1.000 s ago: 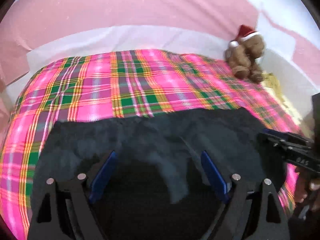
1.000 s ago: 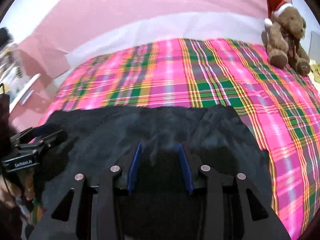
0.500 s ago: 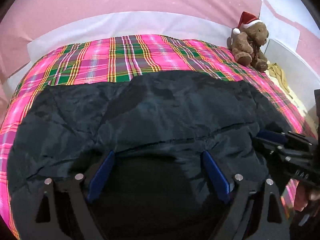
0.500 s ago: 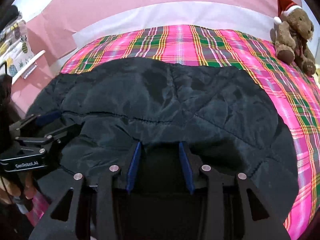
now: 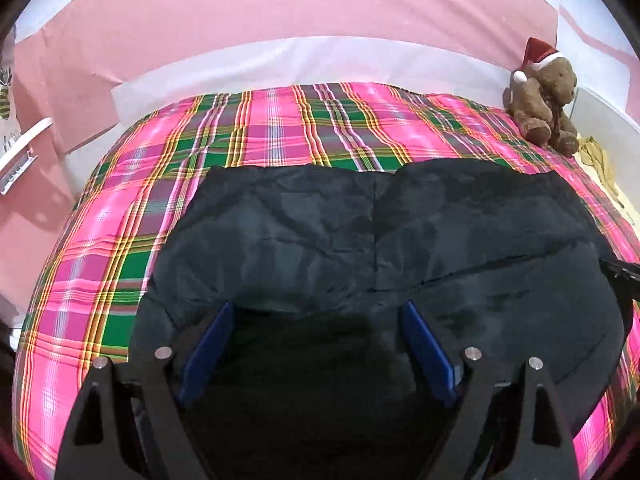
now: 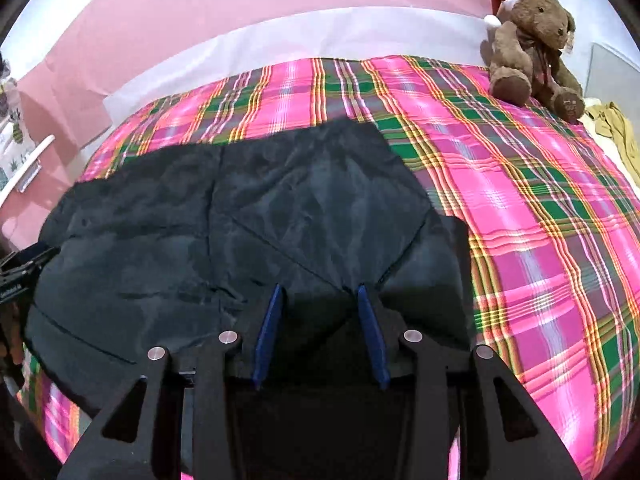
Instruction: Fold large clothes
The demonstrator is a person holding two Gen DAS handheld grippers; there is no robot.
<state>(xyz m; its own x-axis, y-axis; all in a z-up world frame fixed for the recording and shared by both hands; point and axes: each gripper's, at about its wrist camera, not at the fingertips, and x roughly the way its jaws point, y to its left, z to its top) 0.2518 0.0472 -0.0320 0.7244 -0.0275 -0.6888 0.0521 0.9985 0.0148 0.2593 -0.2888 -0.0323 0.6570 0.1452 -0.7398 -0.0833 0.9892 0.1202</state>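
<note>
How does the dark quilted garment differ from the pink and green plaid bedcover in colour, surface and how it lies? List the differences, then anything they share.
1. Colour: the dark quilted garment is plain and near black; the pink and green plaid bedcover is bright and striped.
2. Surface: the garment is creased and stitched in panels; the bedcover looks smoother.
3. Position: the garment lies on top, covering only part; the bedcover spreads underneath across the bed.
Shared: both are soft fabric, lying fairly flat.
</note>
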